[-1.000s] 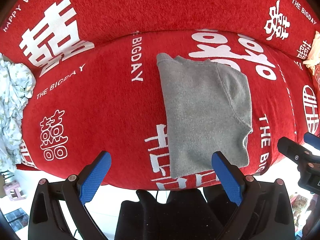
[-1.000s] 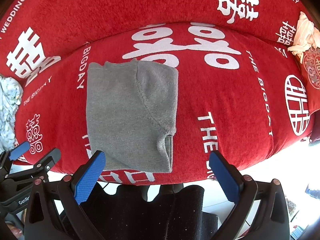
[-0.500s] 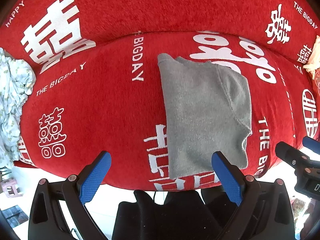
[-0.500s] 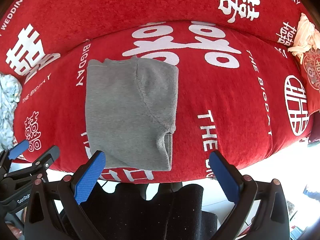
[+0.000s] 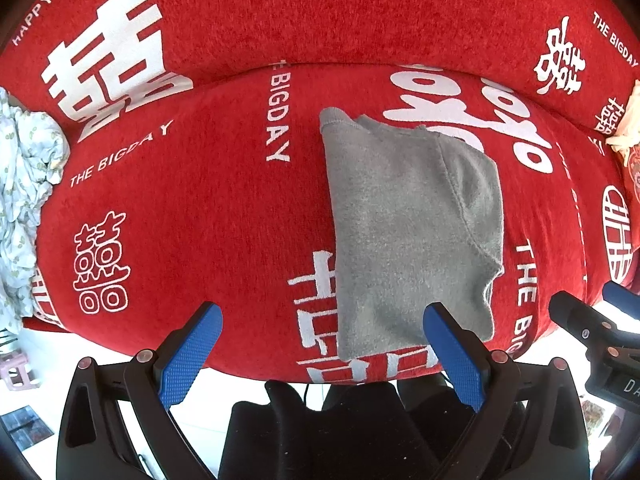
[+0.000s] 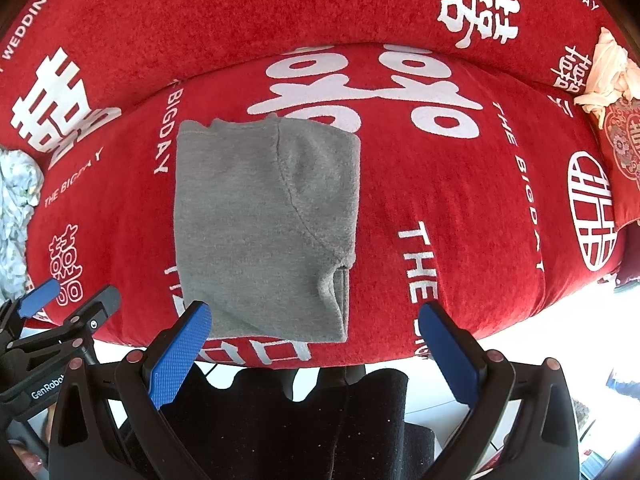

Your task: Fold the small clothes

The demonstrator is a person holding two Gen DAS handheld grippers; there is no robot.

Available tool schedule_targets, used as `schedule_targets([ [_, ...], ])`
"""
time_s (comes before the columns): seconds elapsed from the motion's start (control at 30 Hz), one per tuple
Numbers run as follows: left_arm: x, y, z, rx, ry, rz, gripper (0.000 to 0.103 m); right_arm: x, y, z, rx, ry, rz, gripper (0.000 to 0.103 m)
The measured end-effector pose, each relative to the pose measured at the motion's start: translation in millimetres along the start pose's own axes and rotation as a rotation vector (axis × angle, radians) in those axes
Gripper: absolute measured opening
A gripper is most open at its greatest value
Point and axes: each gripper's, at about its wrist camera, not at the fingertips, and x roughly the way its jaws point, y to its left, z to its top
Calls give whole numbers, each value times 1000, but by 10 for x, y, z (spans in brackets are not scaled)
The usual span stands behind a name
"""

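the grey top point(image 5: 412, 232) lies folded into a neat rectangle on the red sofa seat point(image 5: 208, 220), so this piece looks done. left gripper point(image 5: 320, 354) and right gripper point(image 6: 314, 350) hover near its front edge, spread and empty; a crumpled pale garment point(image 5: 24, 200) probably remains.

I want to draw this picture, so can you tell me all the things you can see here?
Folded garment: one, grey, middle of the red cover, near its front edge.
Cover: one, red with white lettering, over the seat and backrest.
Patterned cloth: one crumpled heap, pale blue-white, far left.
Cream cloth: one bundle, far right.
Embroidered cushion: one, red, under the cream cloth.
Left tool: black, blue pads, open.
Right tool: same, open.
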Motion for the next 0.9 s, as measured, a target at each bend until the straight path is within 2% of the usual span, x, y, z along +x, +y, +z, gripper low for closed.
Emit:
schedule_targets([
  [0.73,12,51,-25,0,3,-11,101,-48,31,-11,-1,-17,-21,103],
  [0.9,-2,30,-48,33,-28,9,101,-1,49,-49,3,-17,-29,103],
])
